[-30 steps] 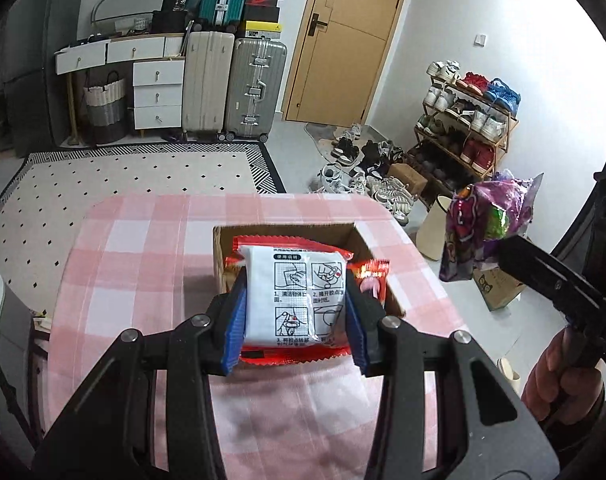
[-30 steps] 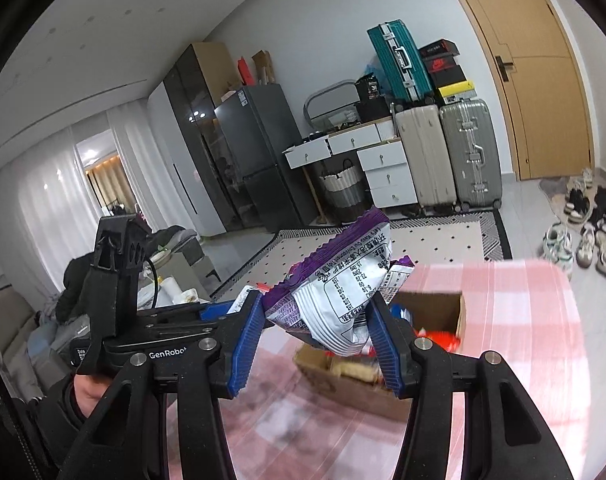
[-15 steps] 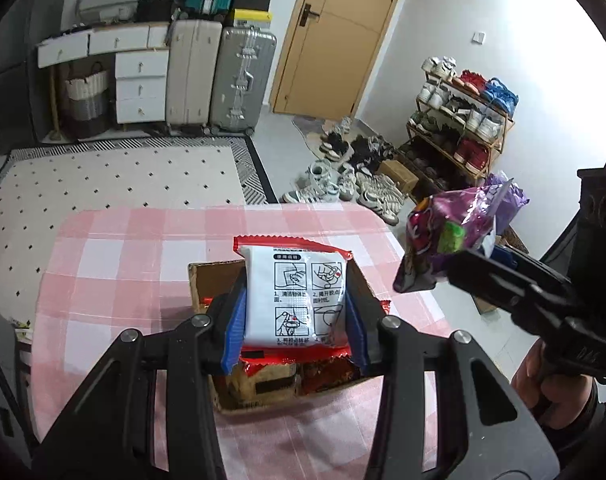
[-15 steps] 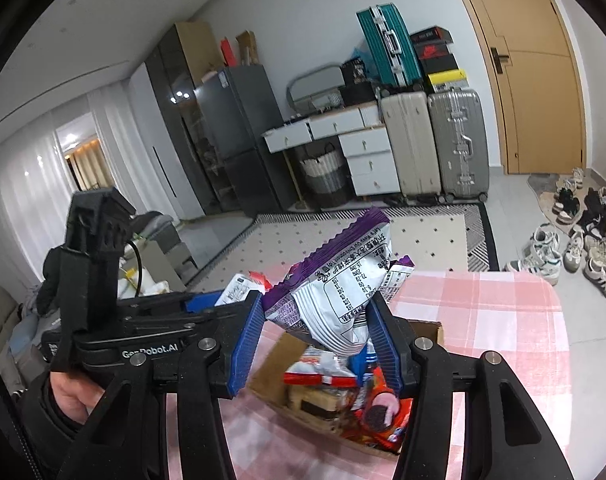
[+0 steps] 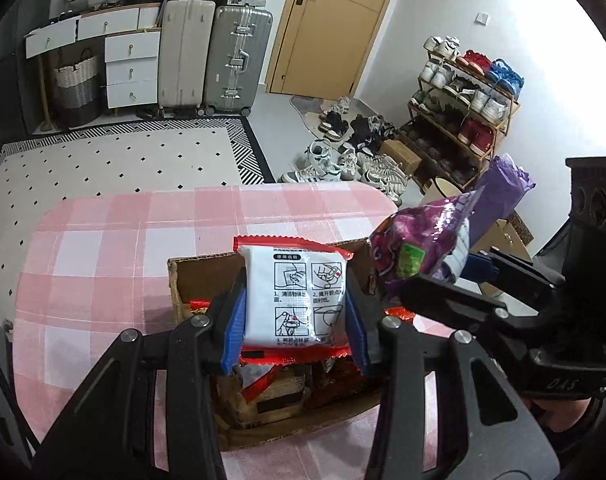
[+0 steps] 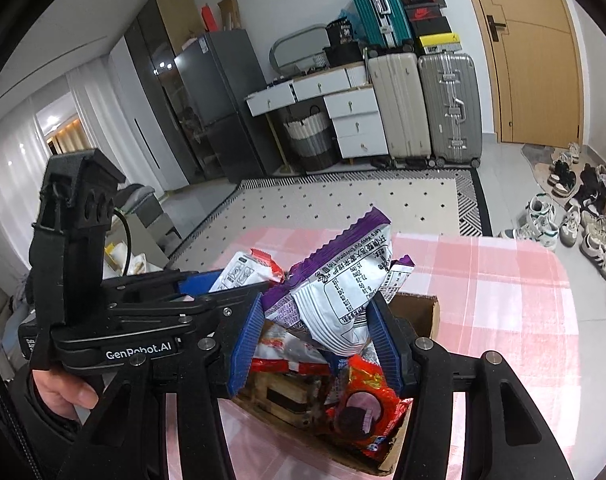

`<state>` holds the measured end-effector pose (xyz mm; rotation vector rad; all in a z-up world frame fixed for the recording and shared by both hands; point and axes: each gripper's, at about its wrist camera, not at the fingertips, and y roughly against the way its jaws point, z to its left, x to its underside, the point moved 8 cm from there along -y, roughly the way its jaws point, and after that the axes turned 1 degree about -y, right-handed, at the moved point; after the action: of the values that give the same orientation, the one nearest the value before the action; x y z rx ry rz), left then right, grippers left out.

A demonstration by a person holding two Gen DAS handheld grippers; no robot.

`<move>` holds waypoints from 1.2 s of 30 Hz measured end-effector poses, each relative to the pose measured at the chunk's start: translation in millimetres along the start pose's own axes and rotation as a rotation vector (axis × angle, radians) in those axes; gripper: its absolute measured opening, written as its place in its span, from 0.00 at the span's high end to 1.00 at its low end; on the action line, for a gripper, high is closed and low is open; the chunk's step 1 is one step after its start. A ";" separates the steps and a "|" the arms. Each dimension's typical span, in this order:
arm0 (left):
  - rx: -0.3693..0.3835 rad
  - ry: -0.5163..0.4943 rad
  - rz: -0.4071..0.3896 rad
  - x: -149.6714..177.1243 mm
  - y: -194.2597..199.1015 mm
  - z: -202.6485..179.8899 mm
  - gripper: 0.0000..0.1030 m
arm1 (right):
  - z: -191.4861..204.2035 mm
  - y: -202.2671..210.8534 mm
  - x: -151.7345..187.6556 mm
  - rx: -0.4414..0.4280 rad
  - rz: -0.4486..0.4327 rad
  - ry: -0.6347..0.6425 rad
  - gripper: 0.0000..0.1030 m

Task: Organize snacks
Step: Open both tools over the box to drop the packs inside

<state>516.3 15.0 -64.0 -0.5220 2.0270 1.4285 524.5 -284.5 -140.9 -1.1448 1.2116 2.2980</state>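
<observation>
My left gripper pinches a white packet w/ red edges, blue pads pressed on both its sides. Packet is upright, printed panel facing me, hanging over the box. My right gripper pinches a purple bag, pads tight on its lower end, the serrated top sticking up & tilted left. It also hangs over the box, a bit right of the packet; from the left cam the purple bag sits just right of the white one, nr the box's right wall.

Box is brown cardboard, open on top, standing on a pink checked cloth that covers the table. Inside: several snacks already, incl. a red cookie pack at the near right corner, plus red & brown wrappers, jumbled.

The two grippers are close together, side by side; can't tell if bags touch.

Far bkgd: rug, suitcases, drawers, a door, shoe rack on the right.
</observation>
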 end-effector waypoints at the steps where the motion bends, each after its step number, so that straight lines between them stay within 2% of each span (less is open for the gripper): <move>1: -0.003 -0.001 0.004 -0.2 -4.4 0.1 0.62 | -3.1 -3.8 1.4 0.000 0.006 -0.003 0.48; 5: 0.001 0.010 0.029 4.1 -18.2 4.5 0.61 | -11.1 -15.2 4.2 0.007 0.026 -0.010 0.47; 8: -0.020 0.014 0.051 6.2 -25.1 7.9 0.60 | -13.0 -21.6 5.1 0.025 0.037 0.005 0.42; 10: -0.013 0.019 0.050 6.3 -25.4 9.8 0.54 | -13.4 -21.2 6.3 0.028 0.036 0.011 0.37; 12: -0.005 0.018 0.067 8.4 -26.9 11.4 0.31 | -12.9 -16.0 5.9 0.024 0.009 0.014 0.26; 15: -0.027 0.020 0.049 10.2 -20.6 16.6 0.23 | -14.7 -5.5 5.1 0.035 -0.018 0.021 0.26; 20: -0.040 0.049 0.026 13.5 -6.8 25.5 0.23 | -13.1 17.1 3.2 0.032 -0.061 0.021 0.26; 27: -0.058 0.042 -0.011 18.8 22.9 19.5 0.20 | -0.5 57.2 -4.2 0.031 -0.139 0.032 0.18; 36: -0.119 -0.001 -0.097 30.4 77.7 4.2 0.19 | 19.3 98.5 11.6 0.050 -0.181 0.045 0.12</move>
<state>446.4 46.3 -30.7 -0.6601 1.8971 1.4970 450.4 -329.2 -88.9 -1.2410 1.1242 2.1080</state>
